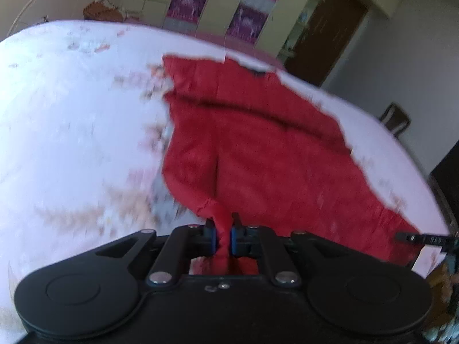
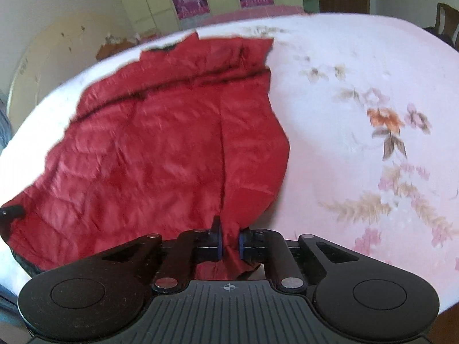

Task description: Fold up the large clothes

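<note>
Left wrist view: left tool (image 1: 223, 236) is pinching a bunched bit of the red jacket (image 1: 258, 149) hem between its blue pads, fabric gathered into the gap. Jacket lies spread on the bed (image 1: 71, 114), over a pale floral sheet, running from the near edge toward the far edge; a horizontal crease crosses it partway up, dark collar trim at the far end. Tip of the right tool (image 1: 424, 239) shows at the right, at the jacket's near edge. Frame is motion-blurred, so fine detail is unreliable. Right wrist view: right tool (image 2: 229, 243) is likewise clamped on a gathered fold of the red jacket (image 2: 149, 149) at its near right corner. Jacket sits on the left half of the bed (image 2: 358, 71), right half of the sheet shows only the flower print. A dark tip at the far left edge, on the jacket's other near corner, is probably the left tool (image 2: 10, 210). Step in hand, my read: both near corners gripped, set up for a fold of the hem end toward the collar. Next move calls for lifting both corners evenly, carrying them to the far edge together, keeping the slippery shell taut so it doesn't skew. Containers: none in view, only wardrobe doors (image 2: 186, 0) behind, contents not visible.
</note>
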`<state>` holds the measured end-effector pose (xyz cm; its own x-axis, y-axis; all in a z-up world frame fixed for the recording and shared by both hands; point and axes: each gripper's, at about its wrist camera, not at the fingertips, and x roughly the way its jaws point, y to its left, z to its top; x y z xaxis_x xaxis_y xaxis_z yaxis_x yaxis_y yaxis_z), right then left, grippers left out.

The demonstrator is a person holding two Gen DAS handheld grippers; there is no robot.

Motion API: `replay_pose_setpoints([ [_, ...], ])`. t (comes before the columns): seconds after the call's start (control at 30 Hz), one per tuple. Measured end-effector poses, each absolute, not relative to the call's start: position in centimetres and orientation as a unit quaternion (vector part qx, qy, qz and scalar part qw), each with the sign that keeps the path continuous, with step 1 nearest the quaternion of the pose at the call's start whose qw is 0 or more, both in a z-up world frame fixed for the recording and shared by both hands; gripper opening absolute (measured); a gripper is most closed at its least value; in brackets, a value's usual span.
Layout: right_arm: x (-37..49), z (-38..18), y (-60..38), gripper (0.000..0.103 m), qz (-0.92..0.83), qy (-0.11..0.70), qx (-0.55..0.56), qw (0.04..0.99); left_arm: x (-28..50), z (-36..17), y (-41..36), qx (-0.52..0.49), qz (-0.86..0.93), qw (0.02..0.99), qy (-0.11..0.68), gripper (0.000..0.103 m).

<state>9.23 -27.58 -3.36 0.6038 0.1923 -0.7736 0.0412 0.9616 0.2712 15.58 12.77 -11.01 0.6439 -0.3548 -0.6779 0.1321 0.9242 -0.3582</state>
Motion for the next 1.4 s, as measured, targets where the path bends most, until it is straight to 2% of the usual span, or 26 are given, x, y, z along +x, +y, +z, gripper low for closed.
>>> replay_pose_setpoints([
  [0.27,15.7,1.6,-28.5,0.009,0.05,0.368,0.142,0.917,21.4,-6.3,12.7,-0.176,-0.145,0.915,0.332,0.008],
  [0.6,30.1,2.5,-30.2,0.009,0.037,0.329,0.141,0.933,34.3,-5.1,10.3,-0.171,-0.106,0.933,0.298,0.007],
  [1.0,46.9,-1.2,-32.7,0.009,0.009,0.352,0.144,0.925,48.3,-6.6,7.3,-0.12,-0.036,0.945,0.3,0.007],
  [1.37,54.0,-7.1,-34.8,0.009,-0.005,0.407,0.176,0.897,54.4,-10.2,5.9,-0.076,0.016,0.932,0.354,0.008],
  [1.4,54.4,-7.4,-34.8,0.01,-0.004,0.411,0.176,0.895,54.7,-10.5,6.0,-0.074,0.018,0.931,0.358,0.011],
])
